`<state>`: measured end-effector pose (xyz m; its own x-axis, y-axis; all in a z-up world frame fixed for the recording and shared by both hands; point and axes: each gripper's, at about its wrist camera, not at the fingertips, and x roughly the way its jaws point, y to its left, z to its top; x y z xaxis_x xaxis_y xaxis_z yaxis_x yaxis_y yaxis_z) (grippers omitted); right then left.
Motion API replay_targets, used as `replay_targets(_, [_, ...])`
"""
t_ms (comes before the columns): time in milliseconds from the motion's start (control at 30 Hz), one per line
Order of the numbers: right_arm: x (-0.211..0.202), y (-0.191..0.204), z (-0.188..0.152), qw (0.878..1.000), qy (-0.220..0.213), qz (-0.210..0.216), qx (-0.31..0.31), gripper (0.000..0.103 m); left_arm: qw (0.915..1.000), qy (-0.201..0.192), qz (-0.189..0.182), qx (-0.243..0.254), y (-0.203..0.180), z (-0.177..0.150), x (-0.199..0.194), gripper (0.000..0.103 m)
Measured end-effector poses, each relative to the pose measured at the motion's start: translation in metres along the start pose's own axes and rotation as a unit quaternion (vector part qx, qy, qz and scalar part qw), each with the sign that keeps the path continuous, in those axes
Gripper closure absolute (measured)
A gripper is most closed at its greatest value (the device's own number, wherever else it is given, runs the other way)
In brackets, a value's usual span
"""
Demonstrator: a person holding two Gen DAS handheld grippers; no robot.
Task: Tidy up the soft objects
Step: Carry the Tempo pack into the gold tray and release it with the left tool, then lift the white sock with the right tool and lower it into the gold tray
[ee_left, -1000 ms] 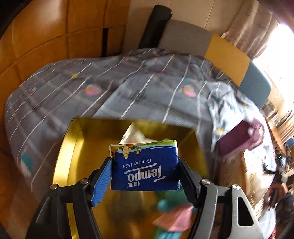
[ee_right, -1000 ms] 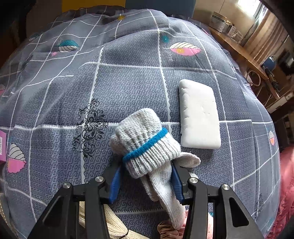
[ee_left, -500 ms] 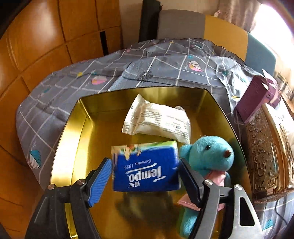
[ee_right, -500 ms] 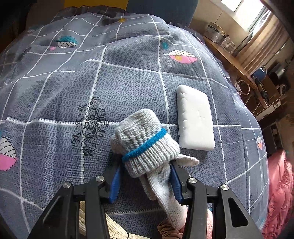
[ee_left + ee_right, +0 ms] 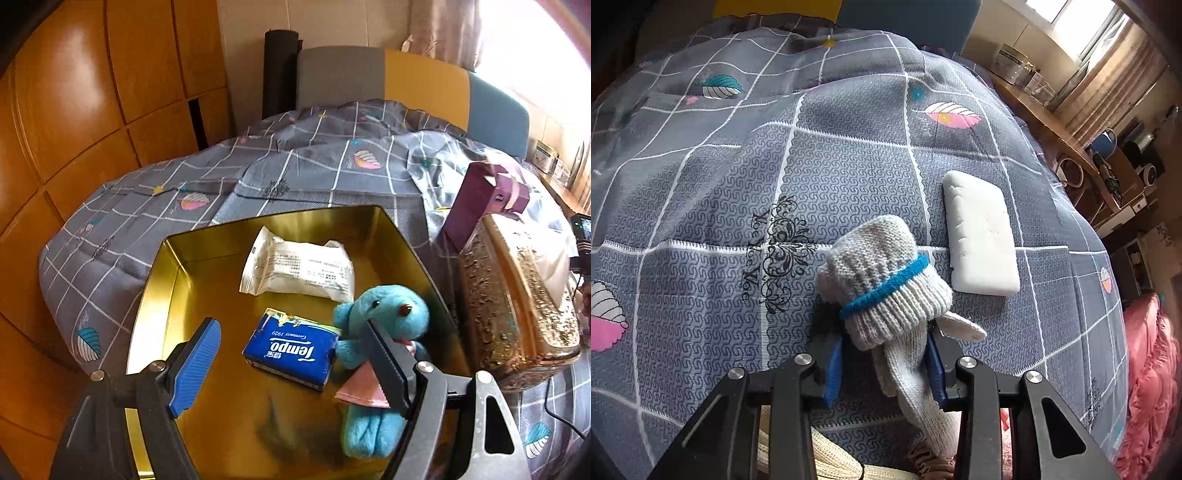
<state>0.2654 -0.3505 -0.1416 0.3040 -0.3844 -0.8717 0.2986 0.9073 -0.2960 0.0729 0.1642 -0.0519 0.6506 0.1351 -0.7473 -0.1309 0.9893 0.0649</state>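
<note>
Over the gold tin (image 5: 173, 280), the left gripper (image 5: 291, 354) is opening, its jaws clear of the blue tissue pack (image 5: 291, 349) lying inside beside a teal plush (image 5: 384, 325). On the bedspread (image 5: 701, 206), the right gripper (image 5: 882, 363) is closing, seemingly pinching the knitted glove (image 5: 882, 284)

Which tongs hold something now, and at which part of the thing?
The right tongs, closing, grip the knitted glove below its blue-banded cuff. The left tongs, opening, hold nothing; the Tempo tissue pack lies in the gold tin.
</note>
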Motion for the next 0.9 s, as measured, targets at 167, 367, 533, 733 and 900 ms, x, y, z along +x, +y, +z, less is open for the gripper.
replay_targets(167, [-0.006, 0.004, 0.000, 1.000, 0.011, 0.002, 0.000, 0.076, 0.9997, -0.016, -0.008, 0.019, -0.006, -0.002, -0.015, 0.023])
replay_targets(367, [-0.028, 0.006, 0.018, 1.000, -0.002, 0.023, -0.003, 0.076, 0.9989, -0.029, -0.018, 0.032, -0.009, -0.003, -0.025, 0.023])
replay_targets(533, [-0.071, 0.027, 0.047, 0.997, -0.050, 0.048, -0.044, 0.076, 0.9980, -0.038, -0.031, 0.039, -0.011, -0.005, -0.032, 0.023])
replay_targets(733, [-0.153, 0.074, 0.072, 0.980, -0.135, 0.109, -0.098, 0.076, 0.9970, -0.043, -0.043, 0.047, -0.015, -0.009, -0.039, 0.023])
replay_targets(900, [-0.222, 0.125, 0.069, 0.947, -0.201, 0.180, -0.174, 0.076, 0.9962, -0.047, -0.051, 0.051, -0.017, -0.012, -0.044, 0.023])
